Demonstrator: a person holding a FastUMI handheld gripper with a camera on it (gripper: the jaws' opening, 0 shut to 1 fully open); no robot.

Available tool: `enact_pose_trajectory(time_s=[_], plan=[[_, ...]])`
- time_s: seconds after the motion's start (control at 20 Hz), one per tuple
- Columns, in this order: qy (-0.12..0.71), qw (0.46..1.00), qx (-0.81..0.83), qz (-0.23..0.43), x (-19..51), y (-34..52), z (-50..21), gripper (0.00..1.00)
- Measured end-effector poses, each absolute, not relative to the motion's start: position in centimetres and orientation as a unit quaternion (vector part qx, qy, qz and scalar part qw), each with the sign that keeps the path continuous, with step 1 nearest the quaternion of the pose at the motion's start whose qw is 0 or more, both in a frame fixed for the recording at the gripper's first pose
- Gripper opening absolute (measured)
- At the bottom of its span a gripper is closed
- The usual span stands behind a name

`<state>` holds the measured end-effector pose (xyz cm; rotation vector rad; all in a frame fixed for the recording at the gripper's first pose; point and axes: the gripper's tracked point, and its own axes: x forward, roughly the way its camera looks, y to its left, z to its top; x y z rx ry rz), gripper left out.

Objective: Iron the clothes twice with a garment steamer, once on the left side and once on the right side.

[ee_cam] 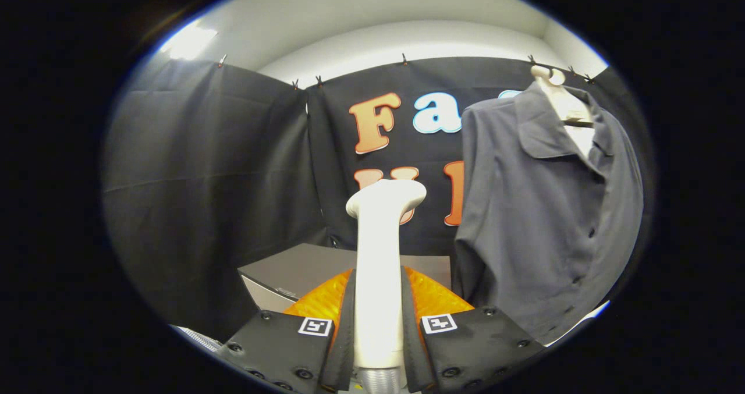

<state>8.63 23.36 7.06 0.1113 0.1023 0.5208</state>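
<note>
The gripper (378, 324) is clenched on the steamer (378, 266): both fingers press the sides of its white handle, which stands upright between them with the head at the top, pointing away. The shirt (541, 208), dark grey and buttoned, hangs on a hanger (567, 106) to the right and a little beyond the steamer, against the black wall; the two are apart, with no contact yet. By the look of it, the tool is in hand and the first pass has not begun. The next move calls for swinging the head right to face the cloth, bringing it to one side of the front and drawing it along that side. A grey box (291, 272) sits low on the left beyond the fingers; whether it holds anything cannot be told.
</note>
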Motion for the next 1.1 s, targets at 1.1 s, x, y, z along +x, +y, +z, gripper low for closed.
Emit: enact_pose_trajectory(time_s=[1.1], plan=[[-0.046, 0.991, 0.027, 0.127, 1.9, 4.7, 3.9, 0.42]])
